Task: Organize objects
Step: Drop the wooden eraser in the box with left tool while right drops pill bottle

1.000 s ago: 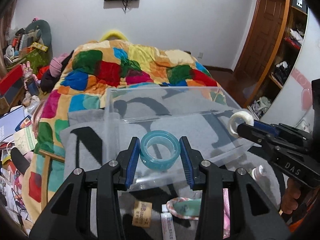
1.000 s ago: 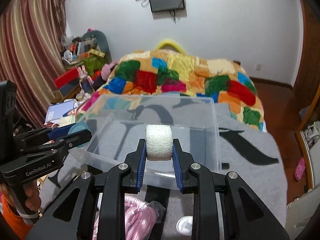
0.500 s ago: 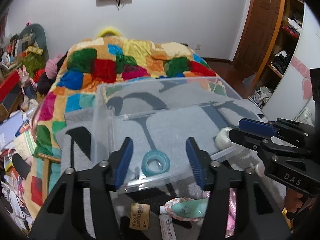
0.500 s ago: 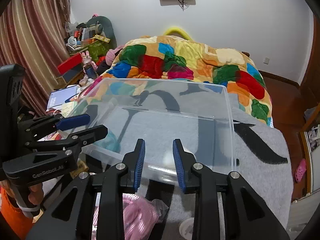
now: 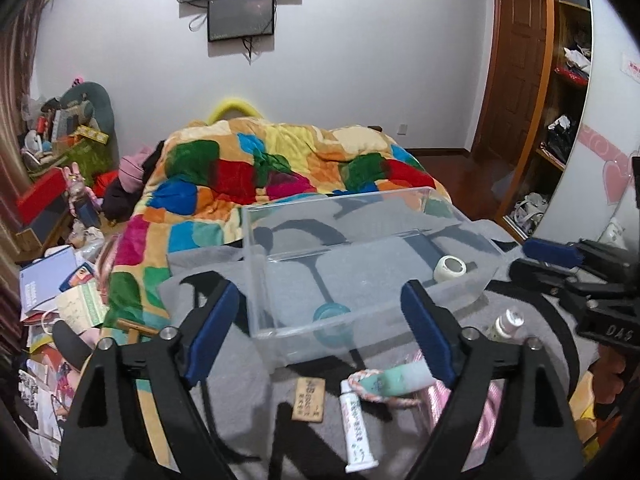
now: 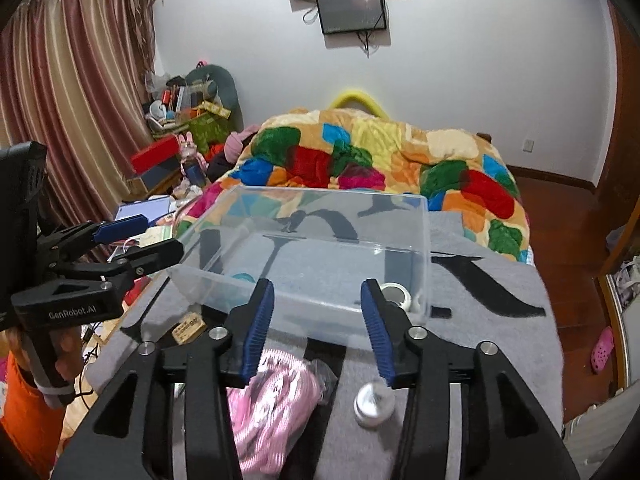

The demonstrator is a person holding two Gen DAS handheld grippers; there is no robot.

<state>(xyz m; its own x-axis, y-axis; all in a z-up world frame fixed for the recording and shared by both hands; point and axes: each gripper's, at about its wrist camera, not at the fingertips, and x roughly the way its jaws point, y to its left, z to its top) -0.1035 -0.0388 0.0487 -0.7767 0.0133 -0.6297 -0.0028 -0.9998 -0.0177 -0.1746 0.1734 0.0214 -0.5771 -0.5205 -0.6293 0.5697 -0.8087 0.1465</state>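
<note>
We find the left gripper (image 5: 324, 332) with jaws spread wide, holding nothing, just in front of the clear bin (image 5: 256, 280). The right gripper (image 6: 318, 328) is likewise released and empty at the bin's near wall. Inside the bin, we note the teal tape roll (image 5: 331, 314) by its near wall and the white tape roll (image 5: 451, 268) toward its right corner, well apart.

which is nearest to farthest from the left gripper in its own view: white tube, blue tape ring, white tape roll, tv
1. White tube, on the grey mat under the left gripper.
2. Blue tape ring, near corner of the clear box.
3. White tape roll, box's right side.
4. TV, far wall.
</note>
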